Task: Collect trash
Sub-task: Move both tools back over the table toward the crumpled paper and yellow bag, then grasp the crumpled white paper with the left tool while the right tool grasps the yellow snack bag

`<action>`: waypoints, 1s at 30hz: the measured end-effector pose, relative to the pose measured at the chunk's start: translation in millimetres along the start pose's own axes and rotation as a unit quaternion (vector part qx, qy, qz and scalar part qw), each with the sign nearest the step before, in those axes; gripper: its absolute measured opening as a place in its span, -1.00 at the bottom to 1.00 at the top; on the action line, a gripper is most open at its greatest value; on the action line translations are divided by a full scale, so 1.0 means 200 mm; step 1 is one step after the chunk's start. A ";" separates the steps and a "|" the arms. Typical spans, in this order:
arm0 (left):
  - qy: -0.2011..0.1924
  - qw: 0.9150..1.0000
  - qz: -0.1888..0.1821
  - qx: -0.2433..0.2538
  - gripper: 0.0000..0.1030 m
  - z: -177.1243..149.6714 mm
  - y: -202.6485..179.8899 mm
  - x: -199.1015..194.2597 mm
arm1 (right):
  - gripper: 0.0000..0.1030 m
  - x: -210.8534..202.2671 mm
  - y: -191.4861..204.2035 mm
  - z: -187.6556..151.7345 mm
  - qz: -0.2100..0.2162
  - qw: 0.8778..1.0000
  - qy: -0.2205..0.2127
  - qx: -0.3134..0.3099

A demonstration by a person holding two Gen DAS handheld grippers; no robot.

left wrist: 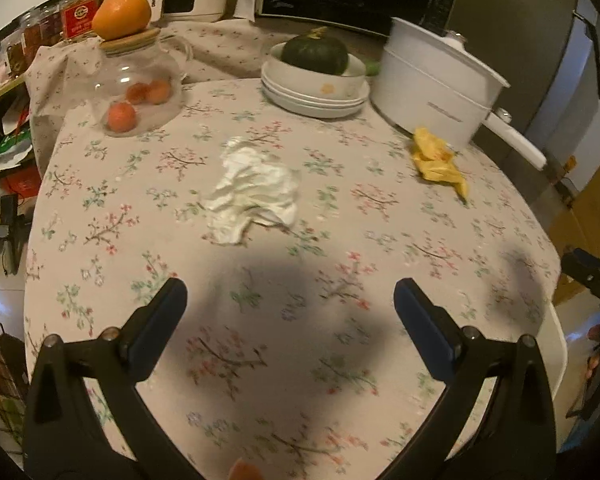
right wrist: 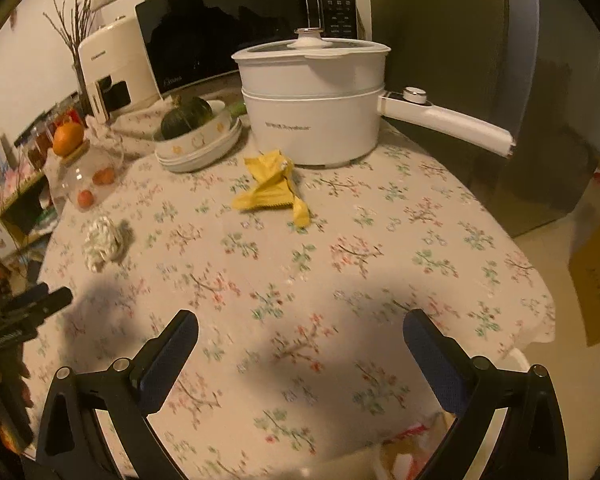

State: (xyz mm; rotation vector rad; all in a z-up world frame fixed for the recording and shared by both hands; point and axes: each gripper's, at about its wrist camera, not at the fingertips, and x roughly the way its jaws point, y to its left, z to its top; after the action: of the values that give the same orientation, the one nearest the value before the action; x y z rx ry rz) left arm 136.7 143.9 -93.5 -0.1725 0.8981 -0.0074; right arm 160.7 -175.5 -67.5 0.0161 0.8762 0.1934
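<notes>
The table point(left wrist: 440, 240), covered with a floral cloth, is the work area. Two pieces of trash lie on it, so collection from the surface is judged incomplete.

Fixed items at the far side are not trash: the white electric pot point(right wrist: 312, 108), the stacked white dishes point(left wrist: 316, 96) holding a dark green squash point(left wrist: 314, 54), and the glass jar point(left wrist: 140, 88) with an orange point(left wrist: 122, 14) resting on its lid.

Trash item 1: the crumpled white tissue point(left wrist: 254, 190) lies near the middle of the cloth, ahead of the left gripper point(left wrist: 290, 308) and apart from it. In the right wrist view the same tissue appears toward the left edge of the table.

Trash item 2: the yellow wrapper point(right wrist: 270, 188) lies just in front of the electric pot, ahead of the right gripper point(right wrist: 300, 344) and well apart from it.

Jaw state: both grippers stand spread wide with only bare cloth between the pads. Neither holds anything.

At the lower edge of the right wrist view, a blurred light-coloured mass with red patches shows below the table edge. It may be a bag of collected trash; the view is too blurred to confirm.

Remaining work, as judged: grasp the tissue, grasp the wrapper, and deposit both.
</notes>
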 end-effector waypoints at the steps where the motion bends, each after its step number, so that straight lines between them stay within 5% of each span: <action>1: 0.000 1.000 0.001 0.001 0.99 0.01 0.01 0.02 | 1.00 0.02 0.00 0.02 0.004 1.000 0.002 0.000; 13: 0.006 1.000 0.007 0.015 0.99 0.19 0.11 0.27 | 1.00 0.29 -0.05 0.17 -0.008 1.000 -0.006 -0.016; 24: 0.011 0.998 -0.037 -0.040 -0.06 0.21 0.21 0.38 | 1.00 0.61 0.08 0.40 0.004 0.999 -0.031 -0.024; 30: 0.009 0.997 -0.048 -0.053 -0.31 0.21 0.24 0.38 | 0.99 0.77 0.10 0.49 0.011 1.000 -0.022 0.006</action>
State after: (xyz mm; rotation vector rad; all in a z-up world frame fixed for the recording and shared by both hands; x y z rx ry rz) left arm 214.2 190.4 -134.4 -0.3154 0.9087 -0.0504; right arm 327.7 -123.4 -120.1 0.0401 0.8339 0.2078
